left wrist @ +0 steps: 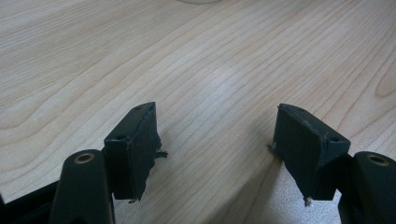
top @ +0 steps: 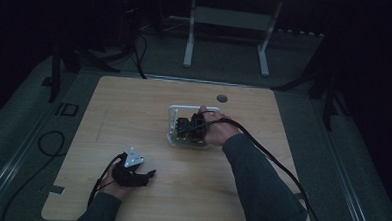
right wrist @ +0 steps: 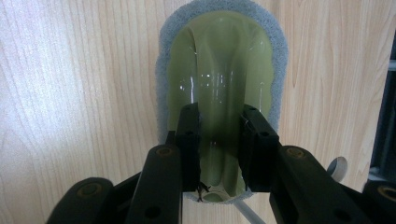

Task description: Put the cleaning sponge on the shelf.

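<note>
While the left gripper (left wrist: pixel 217 149) rests spread on the bare wooden surface (top: pixel 134 108), the right gripper (right wrist: pixel 219 149) pinches a ridge in the green tray (right wrist: pixel 219 60).

Tray (top: pixel 172 120) mid-table (top: pixel 134 103); right tool (top: pixel 193 128) in it; left tool (top: pixel 148 176) near front-left.

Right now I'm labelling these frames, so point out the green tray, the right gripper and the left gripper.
green tray (right wrist: pixel 219 56): right gripper view, on its glossy inner floor.
right gripper (right wrist: pixel 219 142): right gripper view, midway between its fingertips, over the tray.
left gripper (left wrist: pixel 217 135): left gripper view, midway between its fingertips, above bare table.
</note>
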`<state>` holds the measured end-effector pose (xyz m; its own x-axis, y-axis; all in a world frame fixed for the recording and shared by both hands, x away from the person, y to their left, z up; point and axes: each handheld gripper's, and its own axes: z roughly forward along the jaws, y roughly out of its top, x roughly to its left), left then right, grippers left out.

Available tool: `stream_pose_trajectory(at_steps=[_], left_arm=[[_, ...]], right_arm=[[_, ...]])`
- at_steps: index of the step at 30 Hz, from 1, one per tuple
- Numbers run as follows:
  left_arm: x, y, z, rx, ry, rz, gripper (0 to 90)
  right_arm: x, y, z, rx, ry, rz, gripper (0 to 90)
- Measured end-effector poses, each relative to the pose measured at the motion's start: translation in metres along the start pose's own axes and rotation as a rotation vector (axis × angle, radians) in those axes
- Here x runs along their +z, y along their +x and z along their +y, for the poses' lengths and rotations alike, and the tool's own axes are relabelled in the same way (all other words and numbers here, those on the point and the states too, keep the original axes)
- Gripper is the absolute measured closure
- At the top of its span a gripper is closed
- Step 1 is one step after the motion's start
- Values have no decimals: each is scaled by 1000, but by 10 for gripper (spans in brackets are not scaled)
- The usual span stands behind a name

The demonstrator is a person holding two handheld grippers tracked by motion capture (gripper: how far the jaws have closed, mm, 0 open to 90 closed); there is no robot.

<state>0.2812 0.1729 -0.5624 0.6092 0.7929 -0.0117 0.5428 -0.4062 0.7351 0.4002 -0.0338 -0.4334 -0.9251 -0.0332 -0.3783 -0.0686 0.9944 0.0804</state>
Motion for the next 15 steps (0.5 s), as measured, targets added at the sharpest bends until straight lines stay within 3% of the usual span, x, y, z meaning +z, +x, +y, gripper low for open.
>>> stream_pose_trajectory(at_steps=[15], left_arm=[[0, 0, 0, 2, -1, -2, 312]], right_arm=[[17, -3, 2, -10, 34, -1, 718]])
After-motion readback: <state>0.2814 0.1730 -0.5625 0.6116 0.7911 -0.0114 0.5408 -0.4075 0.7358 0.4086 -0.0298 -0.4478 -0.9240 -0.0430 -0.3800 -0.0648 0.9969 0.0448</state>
